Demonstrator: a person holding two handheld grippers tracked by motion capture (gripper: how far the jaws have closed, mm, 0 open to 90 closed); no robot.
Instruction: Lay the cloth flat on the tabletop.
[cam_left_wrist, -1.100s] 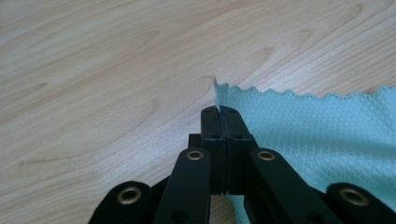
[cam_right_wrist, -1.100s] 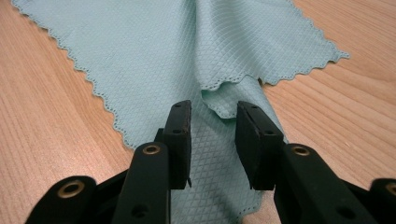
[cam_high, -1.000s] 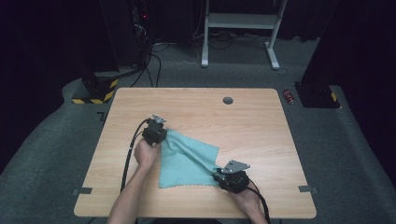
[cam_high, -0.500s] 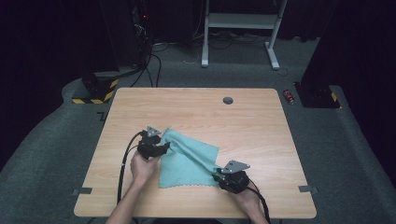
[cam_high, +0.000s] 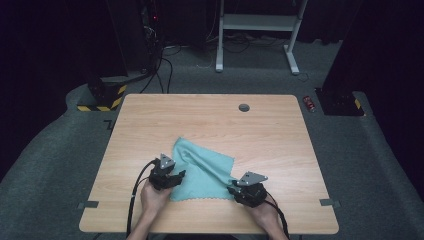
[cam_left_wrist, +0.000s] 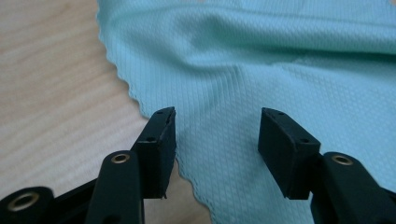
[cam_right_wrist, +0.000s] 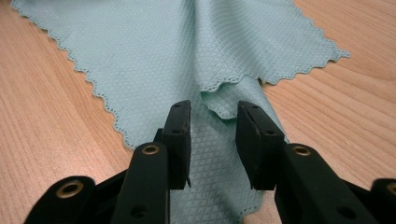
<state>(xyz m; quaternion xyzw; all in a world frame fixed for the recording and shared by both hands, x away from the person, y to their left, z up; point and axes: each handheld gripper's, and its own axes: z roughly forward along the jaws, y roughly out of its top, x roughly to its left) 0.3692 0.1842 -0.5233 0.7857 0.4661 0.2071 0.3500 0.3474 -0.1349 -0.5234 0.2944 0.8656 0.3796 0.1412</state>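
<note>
High view: the teal cloth (cam_high: 202, 167) lies on the desk (cam_high: 280, 145) toward six o'clock. The left tool (cam_high: 176, 176), at the cloth's nine o'clock edge, has just been opening and grips nothing. The right tool (cam_high: 234, 189), at its five o'clock corner, stands half-open astride a fold.

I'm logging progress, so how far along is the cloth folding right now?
Done: one fold seems made, since the cloth lies doubled over itself on the table. In hand: the left gripper has just opened, its fingers apart over the cloth's edge; the right gripper straddles a folded corner, not clearly pinching. Left: the cloth is skewed and wrinkled, so probably another fold and a squaring up.
</note>
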